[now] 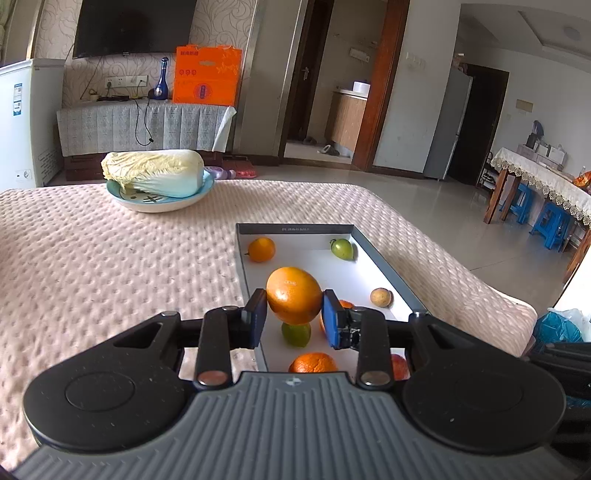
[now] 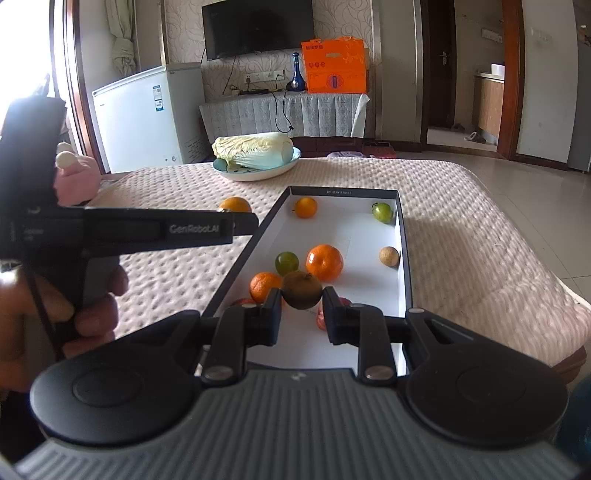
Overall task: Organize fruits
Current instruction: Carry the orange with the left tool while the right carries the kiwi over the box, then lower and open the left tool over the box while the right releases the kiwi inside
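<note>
A long, shallow box (image 2: 404,258) with dark walls and a white floor lies on a table covered with a pink bumpy cloth (image 1: 92,258), its length running away from the viewer toward the table's far edge. It holds the fruit.

The left gripper (image 1: 294,318) is clamped on a large orange (image 1: 294,295), held up over the near part of the box with one blue pad (image 1: 330,320) pressed to each side. The right gripper (image 2: 302,316) grasps a brown, dull-skinned fruit (image 2: 302,290), also raised over the near end of the box.

On the box floor, a small orange (image 2: 306,207) sits in the far left corner and a green fruit with a stem (image 2: 382,212) in the far right corner. A small tan round fruit (image 2: 389,256) rests against the right wall about halfway along. Nearer the middle, a mandarin (image 2: 325,262) lies with a small green fruit (image 2: 286,263) just to its left, and another mandarin (image 2: 264,286) sits closer to the near left wall. Reddish fruit at the near end is mostly hidden behind the gripper fingers.

In the right wrist view, the left gripper's long black body crosses the left side, with the large orange (image 2: 235,204) showing past it, and the person's left hand (image 2: 92,306) wrapped around its handle.

Near the table's far edge, a pale cabbage (image 1: 153,171) lies in a light blue-rimmed bowl (image 1: 159,205). Beyond the table stand an orange carton (image 1: 207,75) and a blue bottle (image 1: 161,81) on a covered cabinet under a wall-mounted television (image 1: 133,26).
</note>
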`<state>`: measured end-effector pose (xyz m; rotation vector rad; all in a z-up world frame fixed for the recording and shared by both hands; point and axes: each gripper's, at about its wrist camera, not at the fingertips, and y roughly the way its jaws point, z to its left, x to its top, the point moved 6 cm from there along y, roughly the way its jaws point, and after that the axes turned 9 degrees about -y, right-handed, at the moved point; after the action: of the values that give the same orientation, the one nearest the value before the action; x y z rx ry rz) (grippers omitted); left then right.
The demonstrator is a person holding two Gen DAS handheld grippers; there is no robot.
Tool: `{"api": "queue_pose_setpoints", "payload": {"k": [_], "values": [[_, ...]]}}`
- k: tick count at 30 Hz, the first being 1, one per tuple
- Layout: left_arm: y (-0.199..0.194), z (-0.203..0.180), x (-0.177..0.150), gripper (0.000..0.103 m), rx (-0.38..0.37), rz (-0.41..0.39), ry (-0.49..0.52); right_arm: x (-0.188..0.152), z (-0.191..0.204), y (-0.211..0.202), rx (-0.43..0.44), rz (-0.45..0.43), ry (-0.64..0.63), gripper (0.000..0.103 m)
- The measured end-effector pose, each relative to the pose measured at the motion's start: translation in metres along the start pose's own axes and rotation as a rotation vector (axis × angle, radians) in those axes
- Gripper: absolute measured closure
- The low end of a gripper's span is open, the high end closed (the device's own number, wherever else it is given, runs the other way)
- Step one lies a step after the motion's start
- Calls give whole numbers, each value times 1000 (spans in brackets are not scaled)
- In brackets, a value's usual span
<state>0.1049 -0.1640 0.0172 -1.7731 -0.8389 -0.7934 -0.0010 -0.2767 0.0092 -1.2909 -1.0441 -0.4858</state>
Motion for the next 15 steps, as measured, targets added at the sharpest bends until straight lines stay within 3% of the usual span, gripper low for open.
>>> {"api": "queue_pose_setpoints", "payload": {"k": [15], "values": [[37,-24,-2,66,-32,28,15,-6,-3,-1,12,28,-11,76]]}}
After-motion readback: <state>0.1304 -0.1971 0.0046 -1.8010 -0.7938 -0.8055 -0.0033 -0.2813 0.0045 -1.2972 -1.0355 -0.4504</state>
